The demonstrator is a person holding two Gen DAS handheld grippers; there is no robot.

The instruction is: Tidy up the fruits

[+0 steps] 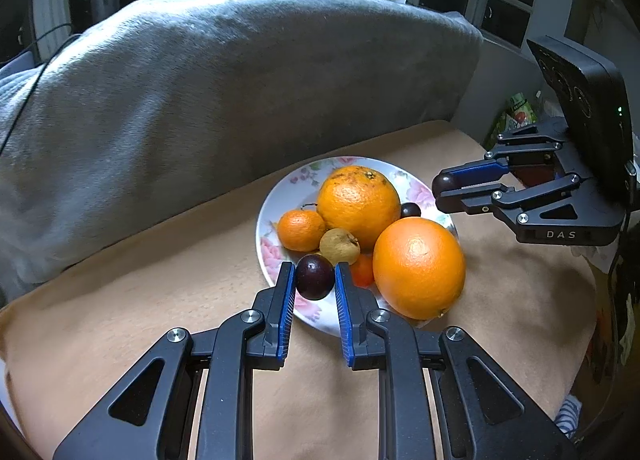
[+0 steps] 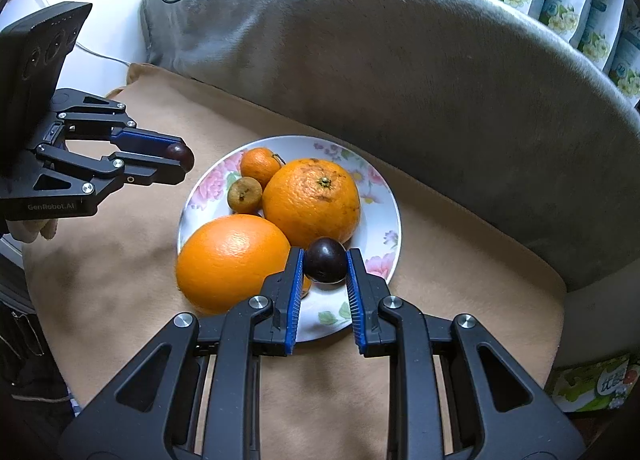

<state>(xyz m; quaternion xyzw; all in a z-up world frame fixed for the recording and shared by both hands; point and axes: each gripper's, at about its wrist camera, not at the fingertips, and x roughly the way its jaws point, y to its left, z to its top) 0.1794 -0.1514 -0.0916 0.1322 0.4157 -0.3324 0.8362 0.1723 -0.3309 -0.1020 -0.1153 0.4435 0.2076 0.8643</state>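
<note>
Two dark plums are held just over the floral plate [image 2: 384,196]: the left gripper [image 1: 315,276] is clamped on one plum [image 1: 315,277], the right gripper [image 2: 325,265] on the other plum [image 2: 325,265]. Each is small, light and smooth-skinned, likely slippery and easily bruised, so a gentle pinch across the widest part suits. Below lie two large oranges [image 2: 312,202], a mandarin [image 2: 260,166], a brownish fruit [image 2: 245,195] and perhaps another plum, half hidden, on the tan cushion [image 2: 100,252].
</note>
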